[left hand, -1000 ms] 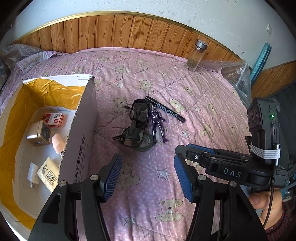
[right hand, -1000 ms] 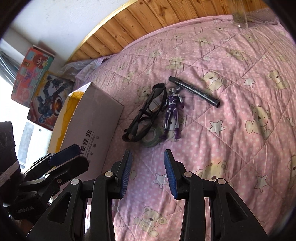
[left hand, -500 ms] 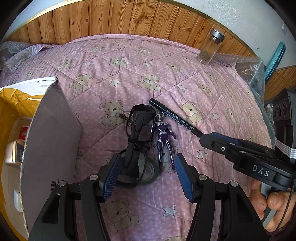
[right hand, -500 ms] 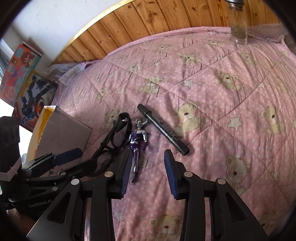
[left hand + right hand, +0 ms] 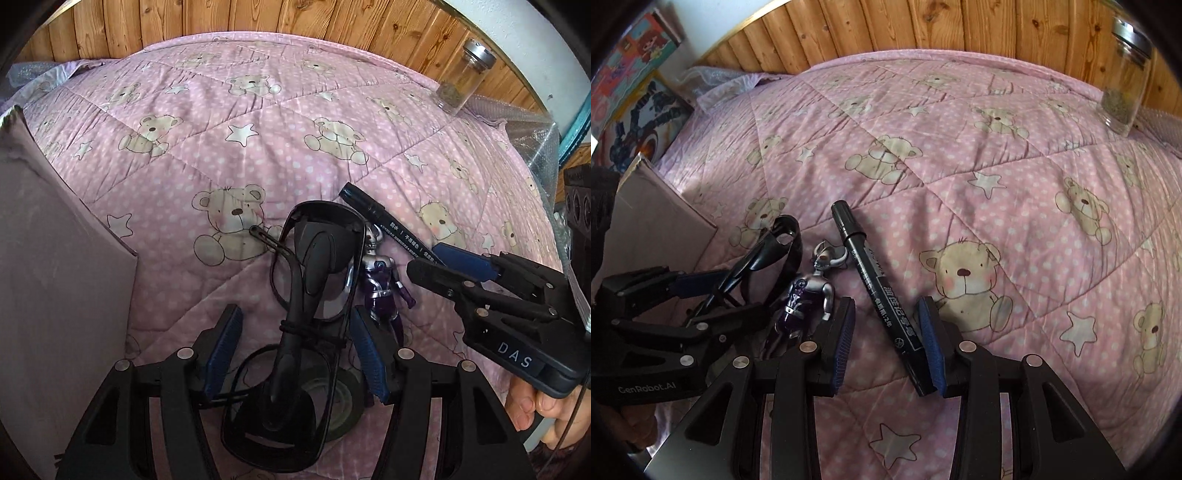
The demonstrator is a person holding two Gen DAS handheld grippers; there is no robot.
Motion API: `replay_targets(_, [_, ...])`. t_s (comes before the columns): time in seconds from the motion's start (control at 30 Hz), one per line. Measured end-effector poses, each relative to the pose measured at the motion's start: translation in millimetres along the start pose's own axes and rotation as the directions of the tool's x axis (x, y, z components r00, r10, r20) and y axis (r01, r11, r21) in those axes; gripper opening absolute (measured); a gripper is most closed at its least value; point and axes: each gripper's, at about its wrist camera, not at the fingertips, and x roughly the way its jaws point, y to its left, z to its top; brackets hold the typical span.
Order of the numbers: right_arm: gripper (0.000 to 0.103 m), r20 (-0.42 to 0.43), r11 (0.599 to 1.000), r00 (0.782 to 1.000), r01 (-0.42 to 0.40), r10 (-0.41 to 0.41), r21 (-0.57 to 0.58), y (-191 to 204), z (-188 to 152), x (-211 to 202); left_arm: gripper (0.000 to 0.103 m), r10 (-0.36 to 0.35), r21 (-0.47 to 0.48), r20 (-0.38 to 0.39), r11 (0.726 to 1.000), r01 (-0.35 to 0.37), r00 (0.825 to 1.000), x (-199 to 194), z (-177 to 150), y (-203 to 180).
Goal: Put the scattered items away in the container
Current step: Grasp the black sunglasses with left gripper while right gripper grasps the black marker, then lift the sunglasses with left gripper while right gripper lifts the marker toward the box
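The box point(image 5: 55, 295) stands at the left edge of the bed, only its grey cardboard wall showing, so what lies inside cannot be seen from here. Just right of it, on the pink teddy-bear quilt point(image 5: 258, 122), the scattered things sit in a tight cluster: black glasses point(image 5: 314, 266) lying partly over a roll of tape point(image 5: 343, 398), a small purple and silver figure point(image 5: 380, 280) touching their right side, and a black marker point(image 5: 879, 291) slanting just beyond the figure. The left hand-held gripper point(image 5: 295, 354) has its blue pads spread wide on either side of the glasses, one pad to each flank, not yet pressing on them. The right hand-held gripper point(image 5: 886, 347) is also spread apart, straddling the lower end of the marker; the marker's tip lies close against the right pad, though contact is hard to judge. A person's fingers point(image 5: 535, 406) wrap the right tool's handle. Well away, near the wooden headboard, a glass jar point(image 5: 1123, 85) with a metal lid stands upright with some dried stuff at its bottom.
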Motion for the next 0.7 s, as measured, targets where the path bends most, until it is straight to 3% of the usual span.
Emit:
replay_targets(0.1, [0.023,0.003,1.000,1.000,0.019,-0.018,-0.024,2.4,3.0,3.5,0.059,0.006,0.023,0.018,1.000,-0.006,1.000,0.4,1.5,-1.7])
replay_targets(0.17, [0.020,0.009,1.000,1.000,0.014,-0.014,-0.016,0.1,4.0,4.0,0.046,0.020,0.045,0.025,0.999,-0.022,0.999,1.0,0.8,-3.4])
replay_targets(0.27, [0.014,0.010,1.000,1.000,-0.007,0.007,0.018,-7.4,5.1,2.7,0.040,0.020,0.043,0.028,0.999,-0.021,0.999,0.7,2.6,0.2])
replay_targets(0.43, [0.014,0.024,0.995,0.999,-0.046,0.044,0.091,-14.5,4.0,-6.3,0.035,-0.006,0.016,0.024,1.000,0.005,1.000,-4.9,3.3,5.1])
replay_targets(0.57, [0.014,0.042,0.989,0.997,-0.066,0.061,0.128,-16.3,1.3,-18.5,0.021,-0.013,0.011,0.034,1.000,0.013,0.999,-12.7,4.3,2.8])
replay_targets(0.7, [0.014,0.055,0.985,0.996,-0.079,0.071,0.153,-15.4,-3.6,-28.8,0.018,-0.018,0.011,0.051,1.000,0.017,0.999,-23.3,3.9,1.9])
